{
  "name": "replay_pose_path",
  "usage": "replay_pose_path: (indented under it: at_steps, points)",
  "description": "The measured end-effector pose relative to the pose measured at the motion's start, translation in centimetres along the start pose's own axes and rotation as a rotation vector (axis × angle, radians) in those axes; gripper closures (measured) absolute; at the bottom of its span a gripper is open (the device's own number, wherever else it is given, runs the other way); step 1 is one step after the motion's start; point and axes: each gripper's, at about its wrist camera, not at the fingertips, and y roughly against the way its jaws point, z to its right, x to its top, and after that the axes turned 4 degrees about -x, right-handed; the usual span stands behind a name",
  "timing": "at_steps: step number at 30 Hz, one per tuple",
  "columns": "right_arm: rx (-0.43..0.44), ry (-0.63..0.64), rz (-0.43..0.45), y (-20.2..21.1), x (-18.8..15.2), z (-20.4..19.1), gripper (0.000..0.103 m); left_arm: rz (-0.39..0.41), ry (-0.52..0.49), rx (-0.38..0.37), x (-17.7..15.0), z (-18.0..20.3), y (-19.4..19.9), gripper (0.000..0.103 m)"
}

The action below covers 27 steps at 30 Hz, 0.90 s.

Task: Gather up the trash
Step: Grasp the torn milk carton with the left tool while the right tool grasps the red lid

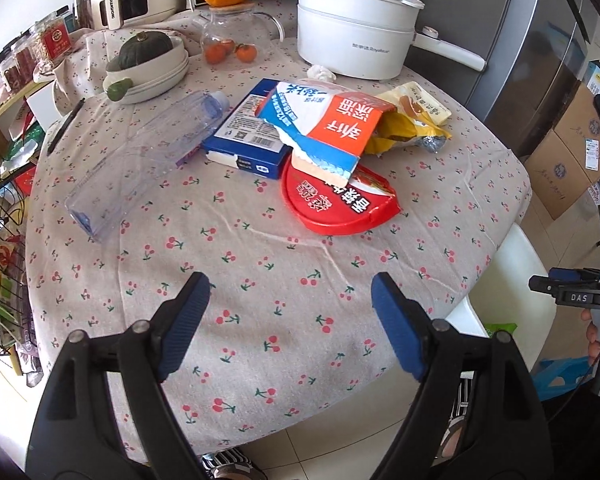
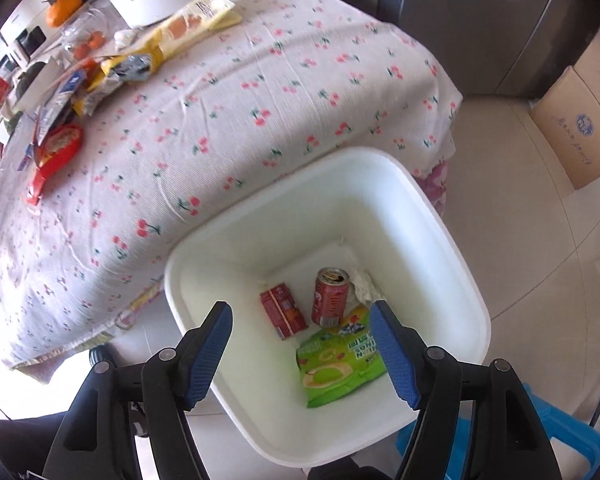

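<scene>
beside the tabletop [image 2: 260,92], on the floor, stands a white bin [image 2: 452,240] already holding a red can [image 2: 331,298], a red carton [image 2: 282,311], a green wrapper [image 2: 340,364] and crumpled white paper [image 2: 364,286]; this part of the collection is judged done. the right claw [image 2: 302,354] hangs over the bin, released, nothing between its pads. the left claw [image 1: 290,326] hangs over the near tabletop, also released and empty. trash left on the tabletop: a clear plastic bottle [image 1: 140,160], a blue box [image 1: 244,132], a torn red-and-blue carton [image 1: 328,128], a red lid [image 1: 340,204], a yellow snack bag [image 1: 412,120]. the tabletop carries a cherry-print cloth, wrinkled. a white electric pot [image 1: 352,36], a bowl with a squash [image 1: 148,64] and a glass jug [image 1: 236,36] crowd the far edge. cardboard boxes [image 1: 572,148] stand on the tiled floor.
</scene>
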Motion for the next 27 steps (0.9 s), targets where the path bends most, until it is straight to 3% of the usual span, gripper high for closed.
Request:
replay_pose_path:
  at_steps: [6, 14, 18, 20, 22, 27]
  points:
    - [0.026, 0.049, 0.104, 2.8, 2.6, -3.0, 0.026, 0.035, -0.054, 0.052, 3.0, 1.6, -1.7, 0.02]
    - [0.037, 0.049, 0.145, 3.6, 5.1, -4.1, 0.025, 0.115, -0.155, 0.1, 7.3, 6.0, -6.2, 0.023]
    - [0.036, 0.052, 0.162, 4.0, 6.2, -3.9, 0.025, 0.162, -0.2, 0.164, 8.5, 7.7, -8.3, 0.034]
    - [0.034, 0.054, 0.164, 4.1, 6.3, -3.9, 0.025, 0.149, -0.194, 0.178, 8.8, 7.9, -9.5, 0.041]
    - [0.038, 0.048, 0.162, 4.1, 6.5, -3.9, 0.025, 0.128, -0.175, 0.198, 9.1, 7.7, -10.5, 0.057]
    - [0.05, 0.037, 0.158, 4.1, 6.5, -3.9, 0.025, 0.183, -0.15, 0.258, 9.3, 7.1, -9.8, 0.078]
